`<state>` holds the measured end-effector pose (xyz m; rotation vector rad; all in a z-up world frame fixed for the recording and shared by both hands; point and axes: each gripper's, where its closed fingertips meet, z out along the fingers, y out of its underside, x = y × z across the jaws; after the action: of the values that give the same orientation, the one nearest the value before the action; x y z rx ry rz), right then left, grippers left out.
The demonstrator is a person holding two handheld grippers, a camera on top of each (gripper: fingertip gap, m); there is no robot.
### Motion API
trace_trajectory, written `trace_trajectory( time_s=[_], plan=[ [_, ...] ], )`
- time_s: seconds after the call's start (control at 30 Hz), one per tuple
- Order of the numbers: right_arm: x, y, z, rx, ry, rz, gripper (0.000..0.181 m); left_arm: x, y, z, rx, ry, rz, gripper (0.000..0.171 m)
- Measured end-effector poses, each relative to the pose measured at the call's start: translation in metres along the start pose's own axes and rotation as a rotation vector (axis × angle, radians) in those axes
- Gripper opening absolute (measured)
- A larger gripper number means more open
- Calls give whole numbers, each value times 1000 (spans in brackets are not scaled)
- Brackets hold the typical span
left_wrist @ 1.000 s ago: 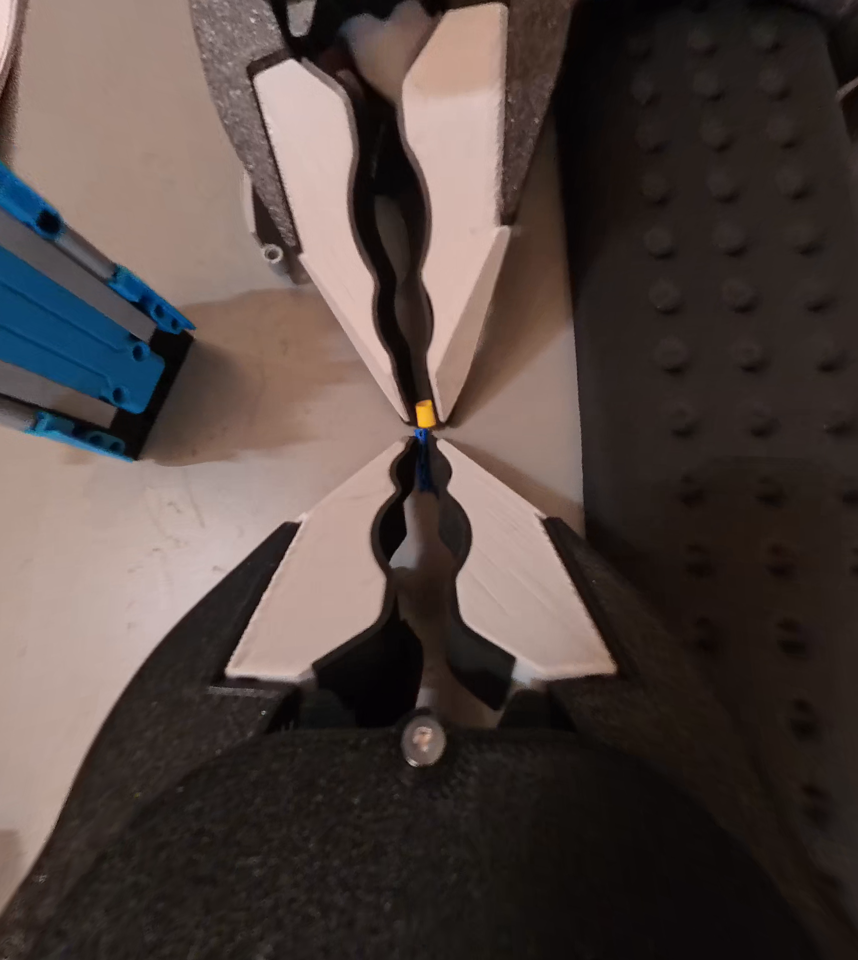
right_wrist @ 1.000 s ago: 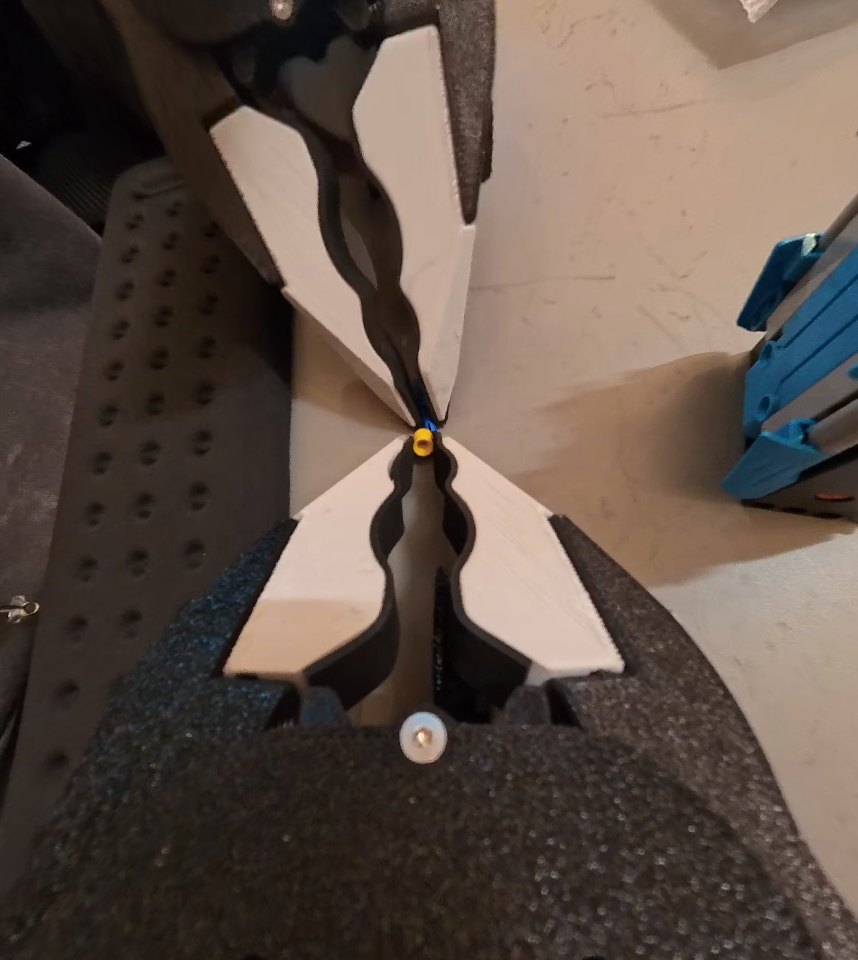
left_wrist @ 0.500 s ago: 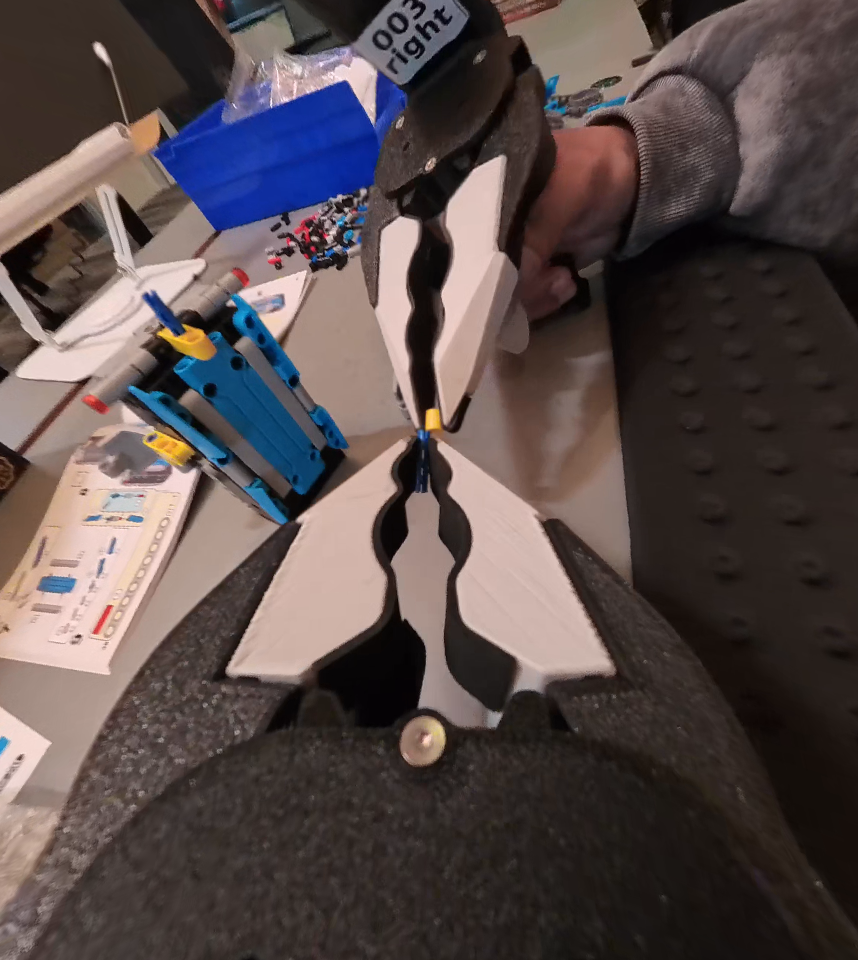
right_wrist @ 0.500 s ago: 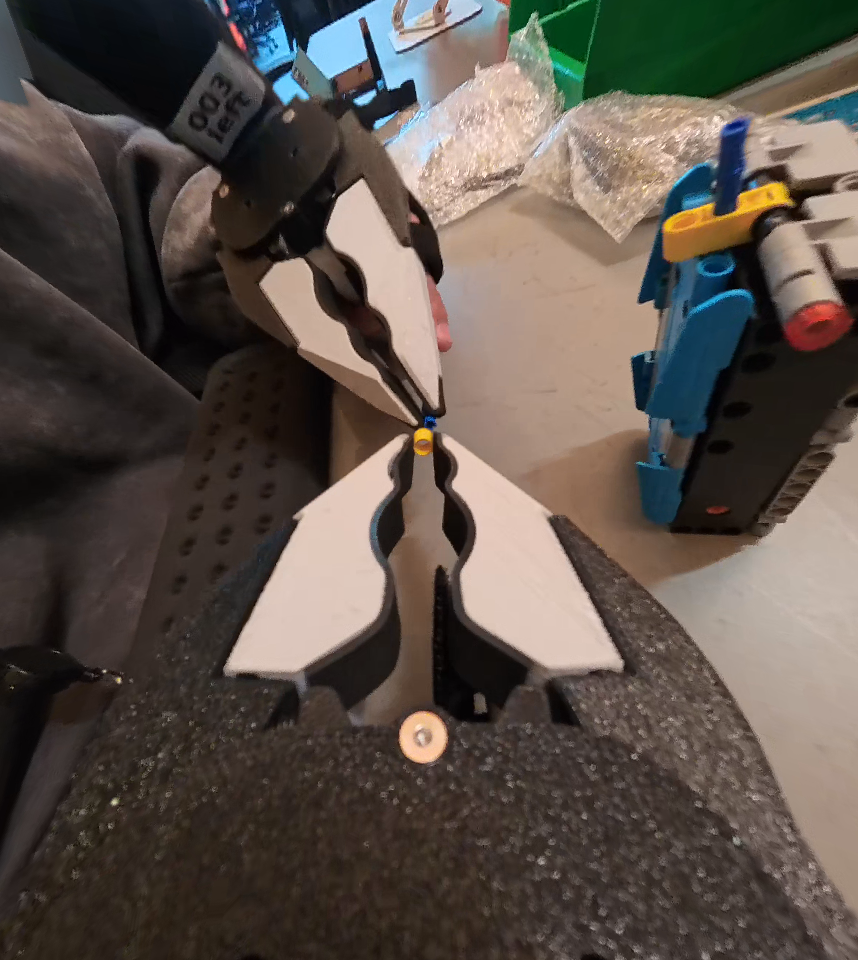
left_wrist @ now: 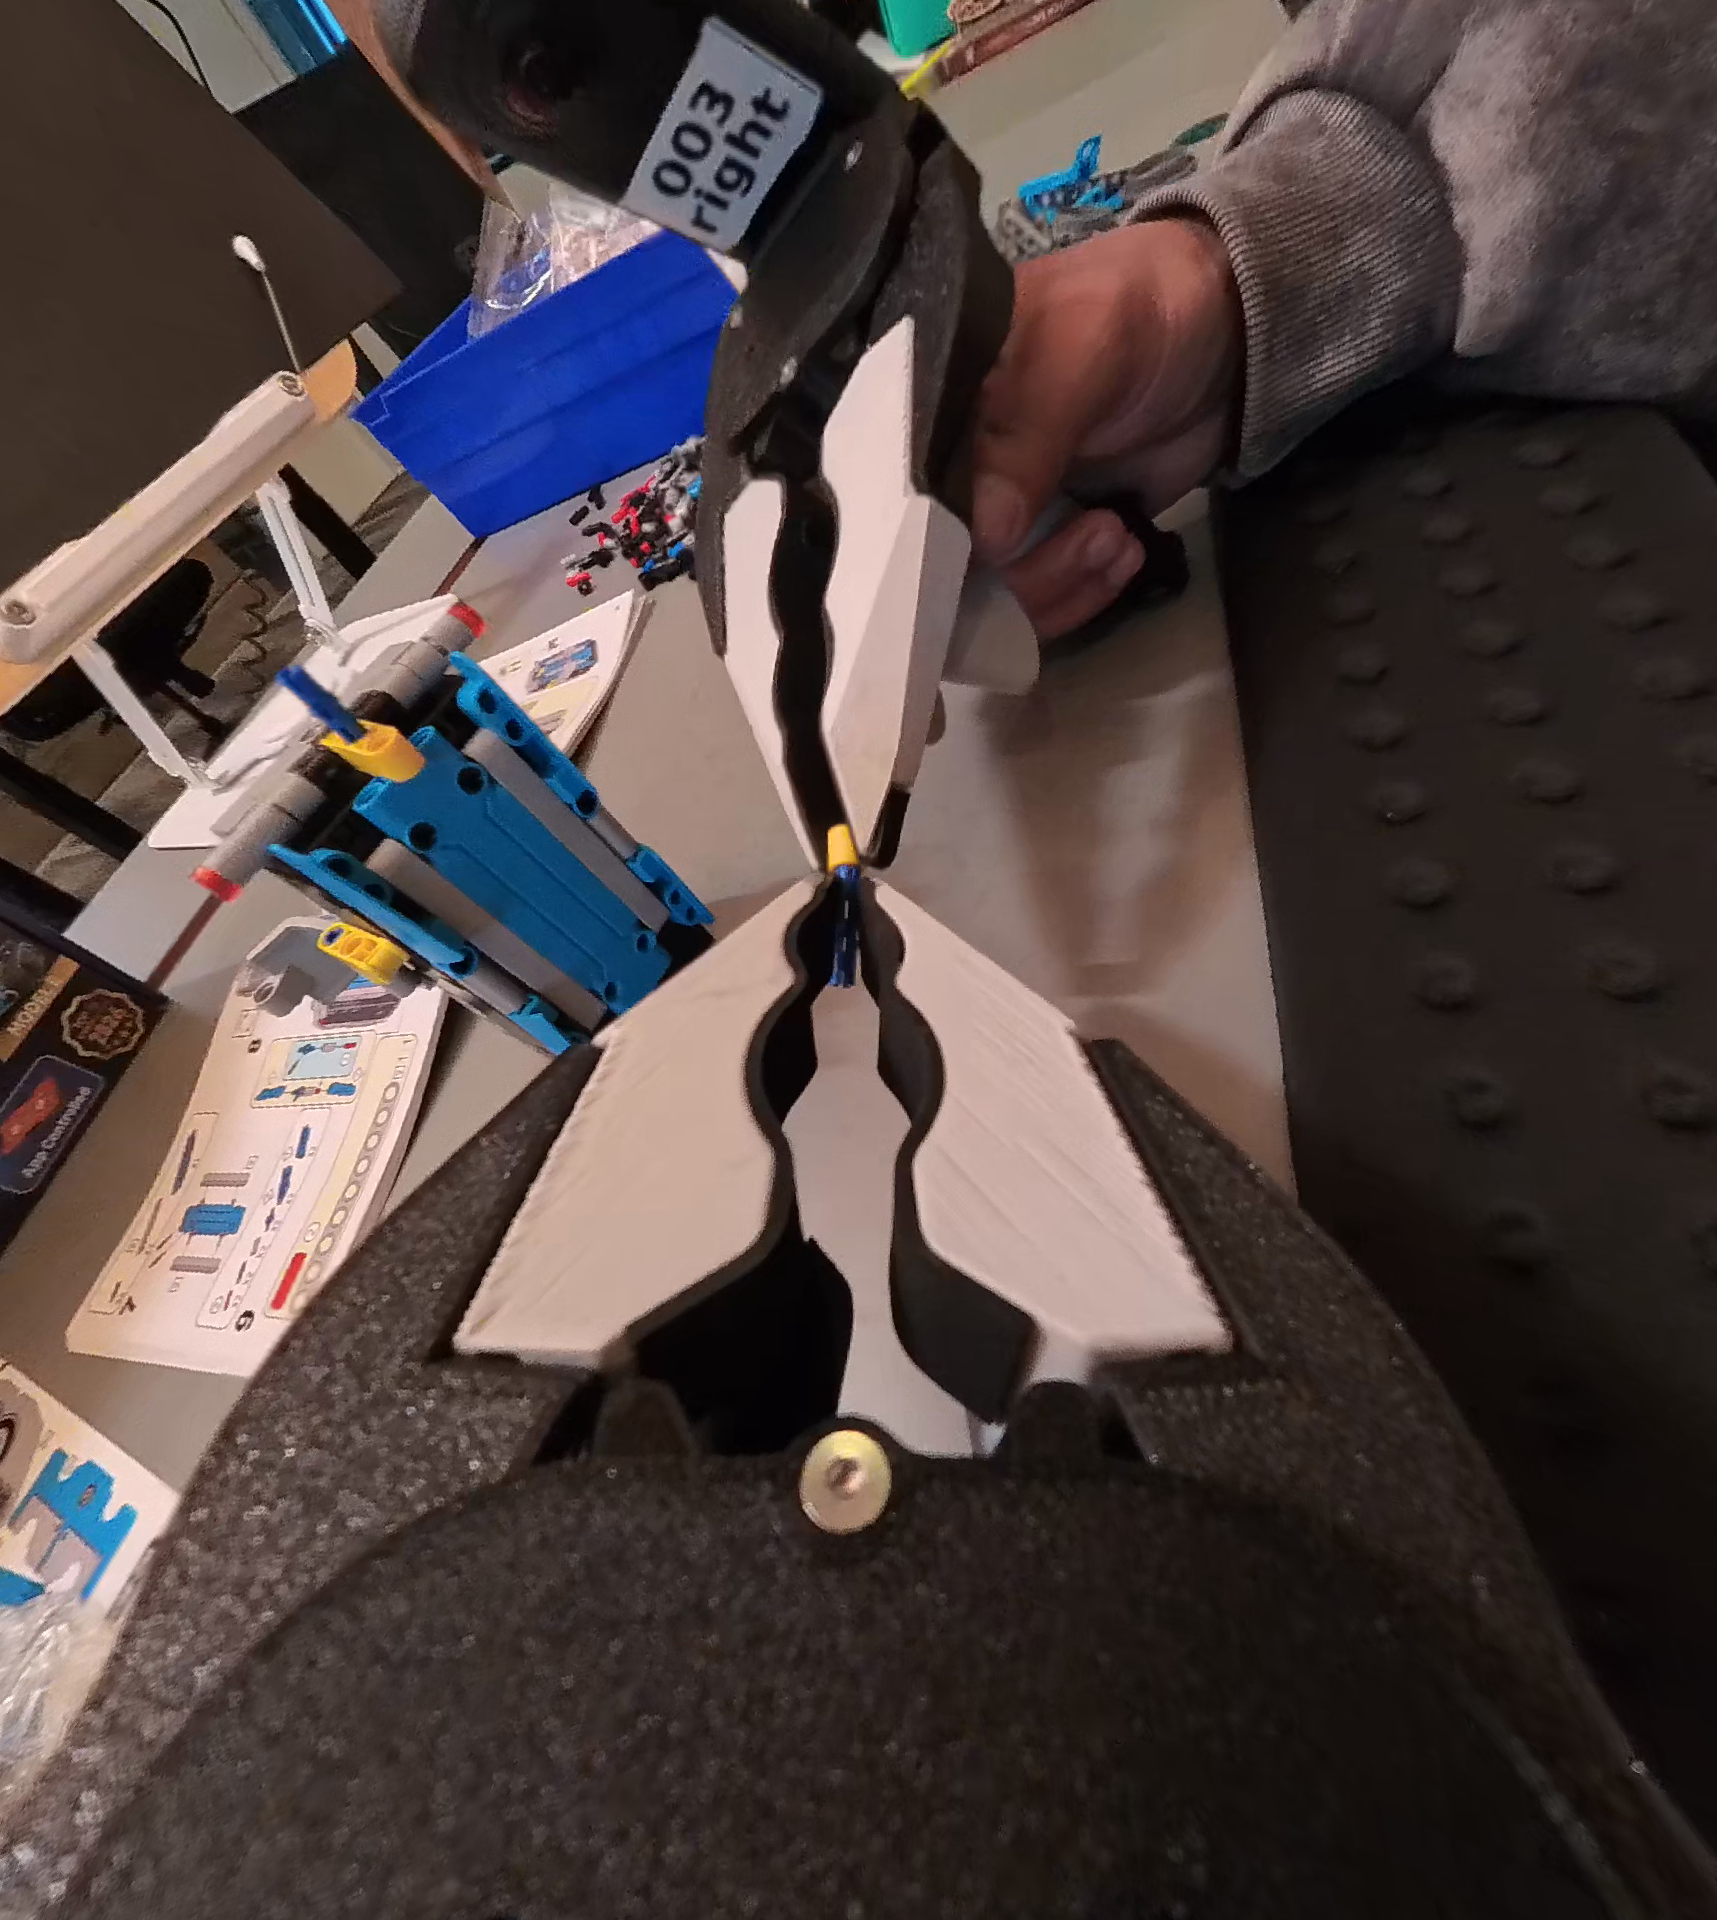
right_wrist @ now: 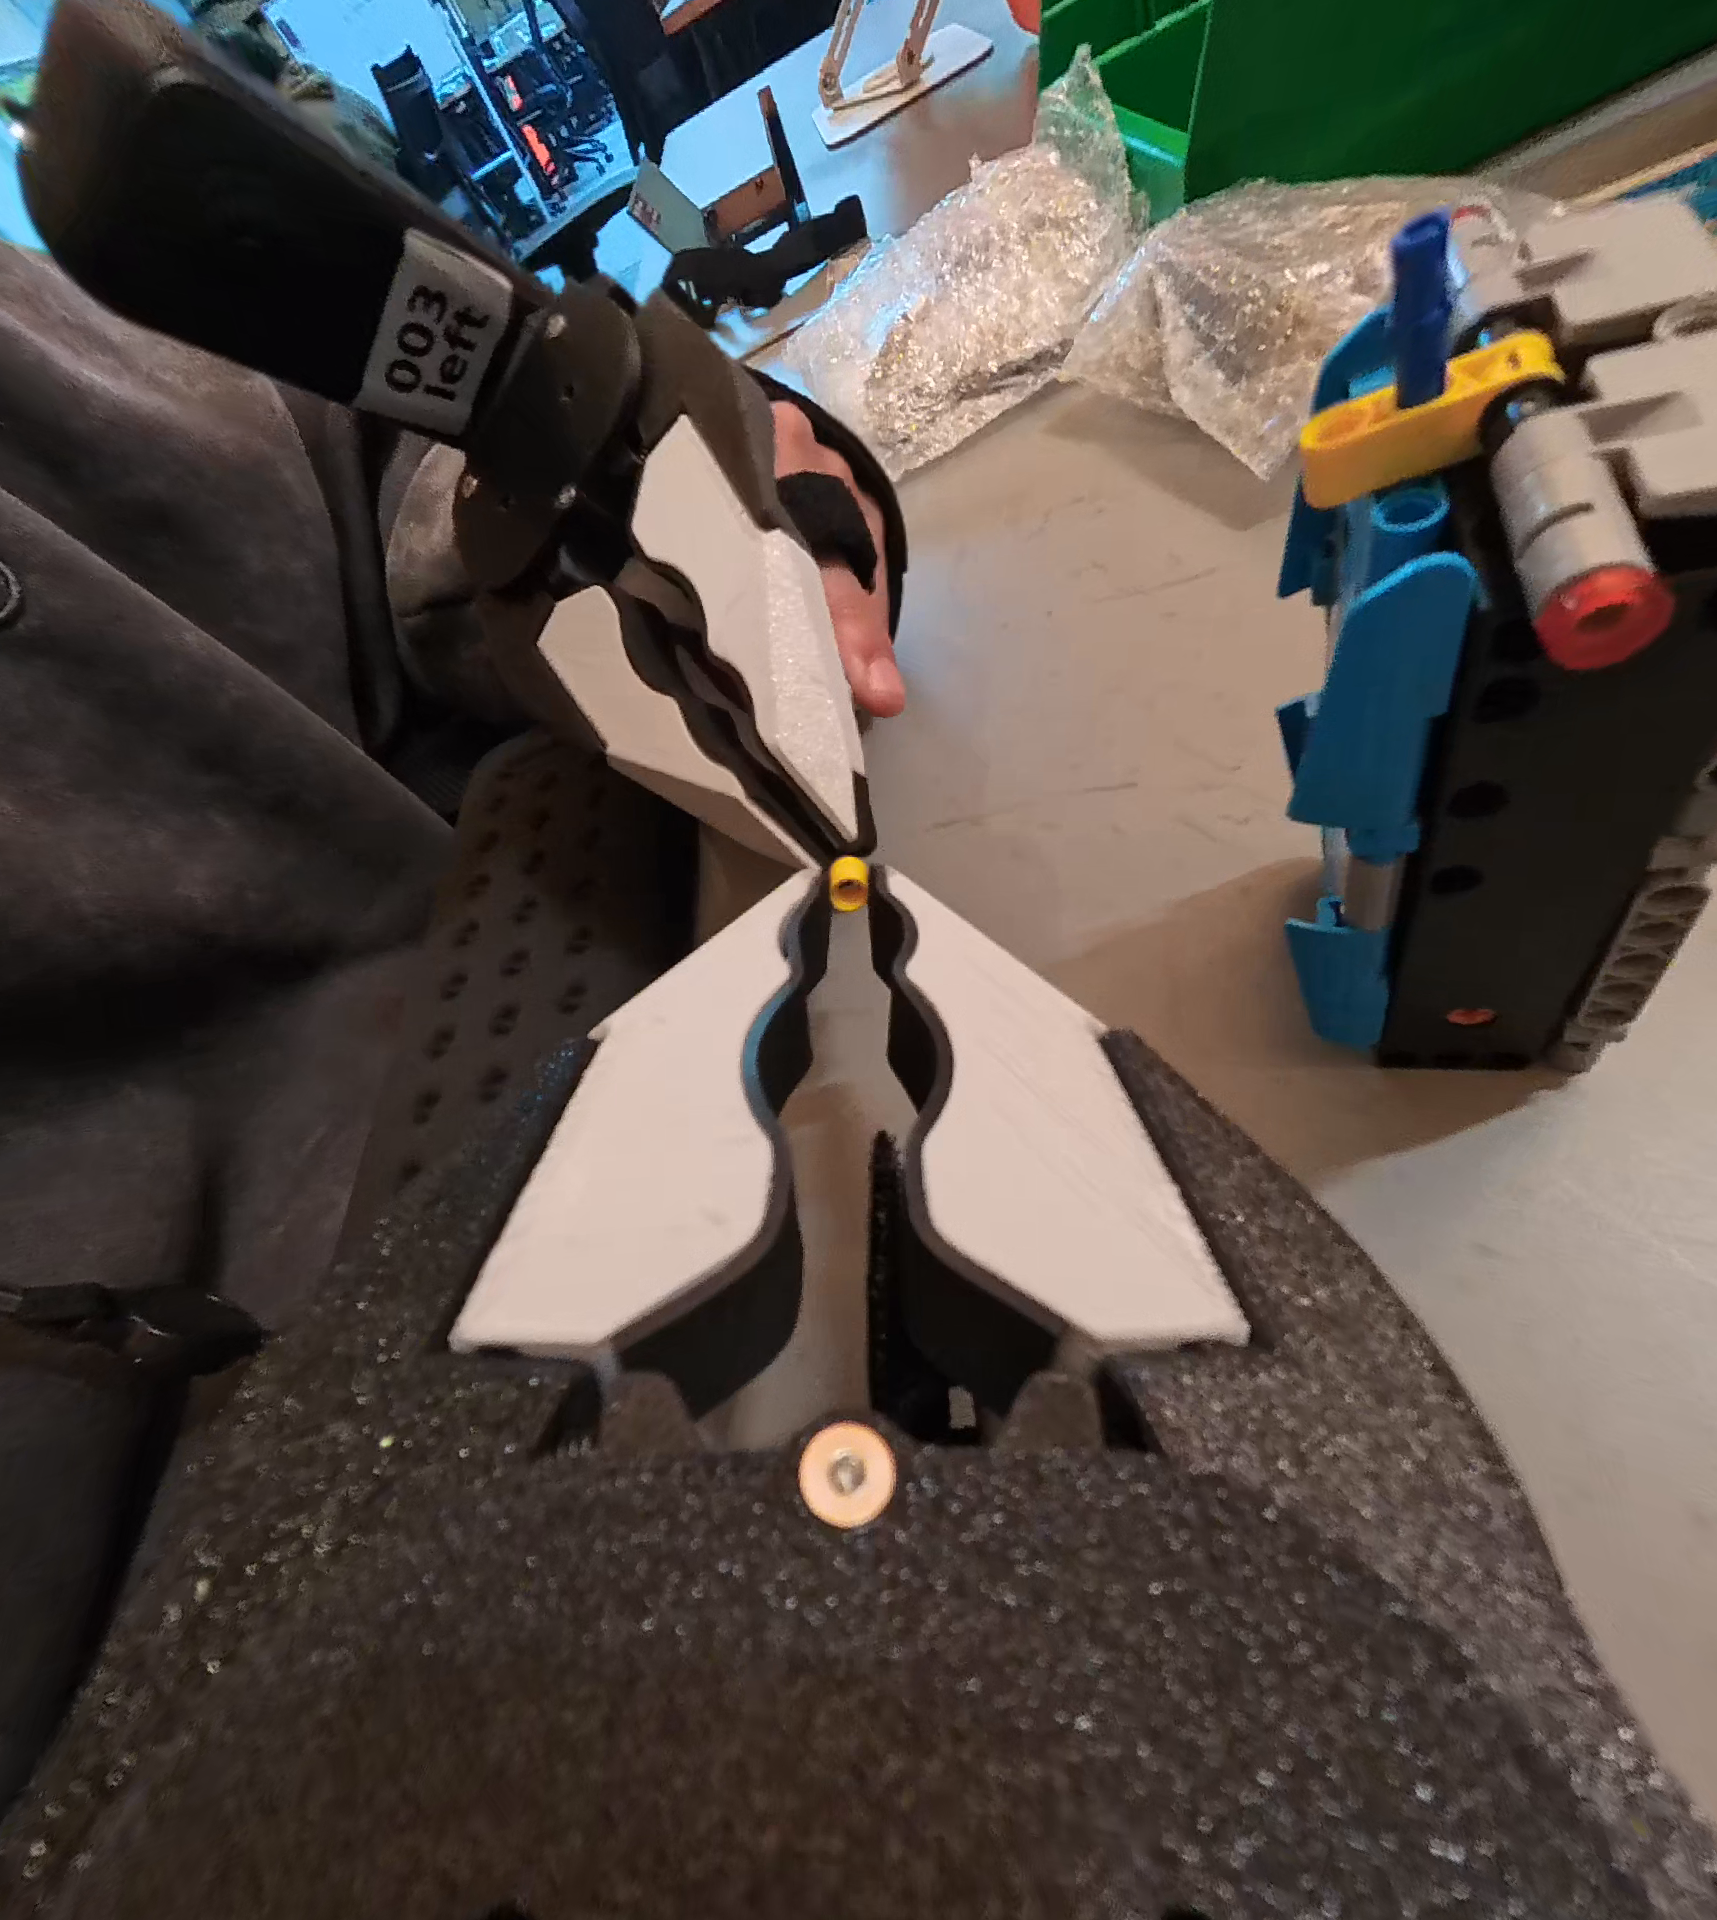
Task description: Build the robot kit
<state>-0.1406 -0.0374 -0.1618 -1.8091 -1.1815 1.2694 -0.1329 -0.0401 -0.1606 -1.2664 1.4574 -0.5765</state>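
A thin blue pin (left_wrist: 841, 930) is being pinched by the closed left tool (left_wrist: 841, 894) and a tiny yellow bush (right_wrist: 847, 883), seemingly light, stiff and slippery, by the closed right tool (right_wrist: 847, 896), tip to tip above the surface (right_wrist: 1093, 665), near a blue brick model (right_wrist: 1519, 727).

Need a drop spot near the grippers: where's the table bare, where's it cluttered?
Bare: the table strip between the gripper tips and the blue-and-black brick model, and the near corner in front of the model. Crowded: the instruction sheets, loose small parts by the blue bin, and plastic bags behind the model.
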Motion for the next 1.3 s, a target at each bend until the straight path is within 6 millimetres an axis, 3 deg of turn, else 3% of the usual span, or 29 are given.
trace_trajectory(
  time_s=[0.3, 0.57, 0.77, 0.93, 0.97, 1.1, 1.2, 1.3],
  plan=[
    [-6, -9, -3, 79, -125, 207, 7, -3, -10, -2, 35, -125, 144, 2],
    [-1, -16, -6, 151, -112, 301, 7, -12, -13, 0, 53, -156, 94, 2],
    [-8, -26, -9, 196, -157, 280, 18, -16, -18, -2, 103, -131, -3, 2],
    [-7, -28, -12, 206, -162, 284, 14, -19, -19, -4, 113, -131, -31, 2],
    [-6, -27, -12, 203, -157, 283, 4, -19, -19, -4, 114, -128, -32, 2],
    [6, -20, -13, 163, -42, 217, 0, -13, -15, -2, 86, -101, -13, 3],
    [26, 2, -16, 35, 127, 136, 0, -5, 5, 3, -35, -31, 12, 3],
    [14, 6, -9, -9, 115, 48, 2, -9, 11, -2, -62, -36, -12, 3]
  ],
)
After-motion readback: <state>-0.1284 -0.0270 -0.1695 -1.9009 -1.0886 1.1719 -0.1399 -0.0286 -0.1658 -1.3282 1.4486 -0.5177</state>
